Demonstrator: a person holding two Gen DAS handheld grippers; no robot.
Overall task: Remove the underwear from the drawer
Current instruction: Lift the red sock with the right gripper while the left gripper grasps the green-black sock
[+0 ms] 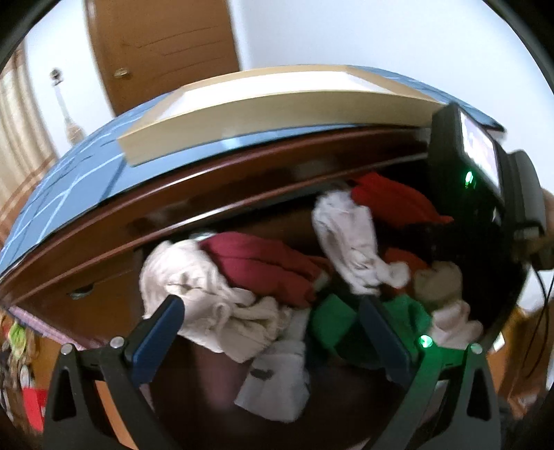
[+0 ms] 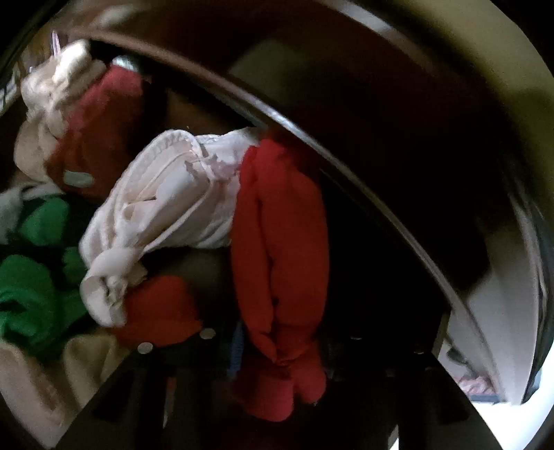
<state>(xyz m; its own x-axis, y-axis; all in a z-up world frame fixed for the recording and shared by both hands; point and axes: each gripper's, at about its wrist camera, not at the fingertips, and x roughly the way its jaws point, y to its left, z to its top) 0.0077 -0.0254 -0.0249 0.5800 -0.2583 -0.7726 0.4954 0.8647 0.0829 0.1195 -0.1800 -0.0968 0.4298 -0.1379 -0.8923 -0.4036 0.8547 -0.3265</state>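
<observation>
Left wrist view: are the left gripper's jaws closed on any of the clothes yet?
No: the left gripper stands wide open above the drawer, its blue fingers clear of the cream garment between them.

Home bedroom, by the look of it. Dark wooden dresser (image 1: 104, 239) with an open drawer (image 1: 214, 398) full of crumpled underwear (image 1: 214, 297) (white, red, green). Brown wooden door (image 1: 162, 48) with a round knob (image 1: 122, 72), white wall (image 1: 381, 31), beige curtain (image 1: 20, 145) at the left edge.
</observation>
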